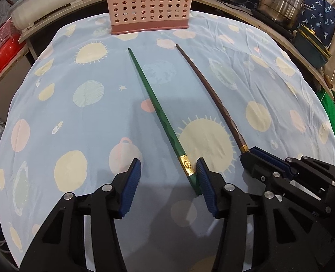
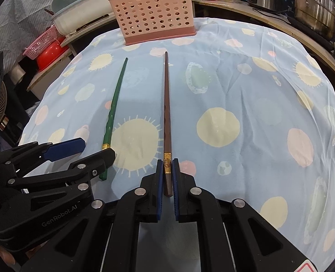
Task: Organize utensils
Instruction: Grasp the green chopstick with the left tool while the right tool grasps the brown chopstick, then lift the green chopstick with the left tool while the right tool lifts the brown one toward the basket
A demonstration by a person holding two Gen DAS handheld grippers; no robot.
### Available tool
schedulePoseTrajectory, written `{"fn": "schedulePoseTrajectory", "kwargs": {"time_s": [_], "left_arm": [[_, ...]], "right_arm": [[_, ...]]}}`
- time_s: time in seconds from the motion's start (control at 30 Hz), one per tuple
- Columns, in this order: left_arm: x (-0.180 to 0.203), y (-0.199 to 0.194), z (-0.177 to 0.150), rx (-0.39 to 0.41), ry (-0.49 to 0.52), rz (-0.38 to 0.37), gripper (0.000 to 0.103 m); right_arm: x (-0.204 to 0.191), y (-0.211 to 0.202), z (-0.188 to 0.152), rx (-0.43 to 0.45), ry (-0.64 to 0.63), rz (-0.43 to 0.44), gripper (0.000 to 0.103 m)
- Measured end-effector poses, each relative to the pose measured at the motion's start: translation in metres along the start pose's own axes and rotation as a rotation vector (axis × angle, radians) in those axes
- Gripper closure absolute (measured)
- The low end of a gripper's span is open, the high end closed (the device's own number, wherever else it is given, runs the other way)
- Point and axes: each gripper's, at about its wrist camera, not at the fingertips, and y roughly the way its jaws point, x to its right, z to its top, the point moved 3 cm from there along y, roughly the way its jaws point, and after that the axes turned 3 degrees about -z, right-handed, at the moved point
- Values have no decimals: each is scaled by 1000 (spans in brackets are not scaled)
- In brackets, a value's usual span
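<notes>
My right gripper (image 2: 167, 170) clamps the brown chopstick (image 2: 166, 113), frame centre; my left gripper (image 1: 169, 181) gapes wide, green chopstick (image 1: 158, 111) by one finger.

Two chopsticks, one green (image 1: 158, 111) and one brown (image 1: 210, 90); one pink perforated holder (image 1: 150, 4).

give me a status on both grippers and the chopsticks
Right gripper shut on brown chopstick. Left gripper open, green chopstick beside one finger. Path to pink holder clear.
</notes>
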Motion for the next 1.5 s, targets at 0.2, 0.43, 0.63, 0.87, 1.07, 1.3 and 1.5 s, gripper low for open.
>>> {"fn": "schedulePoseTrajectory", "kwargs": {"time_s": [0.2, 0.43, 0.63, 0.87, 1.07, 1.3, 1.5], "left_arm": [[-5, -3, -4, 12, -7, -10, 74], [-10, -6, -7, 9, -23, -44, 94], [-17, -17, -7, 24, -32, -21, 96], [-25, -44, 3, 90, -30, 19, 96], [-30, -66, 17, 138, -46, 30, 96], [-27, -88, 34, 187, -42, 37, 96], [-24, -103, 50, 221, -33, 32, 96]], "right_arm": [[-1, 0, 0, 0, 0, 0, 96], [-5, -2, -1, 0, 1, 9, 96], [-7, -9, -1, 10, -2, 21, 96], [-5, -25, 6, 42, 1, 45, 96], [-6, -46, 19, 85, 7, 69, 96], [-10, -75, 44, 165, 7, 93, 96], [-14, -97, 67, 230, 3, 110, 96]]}}
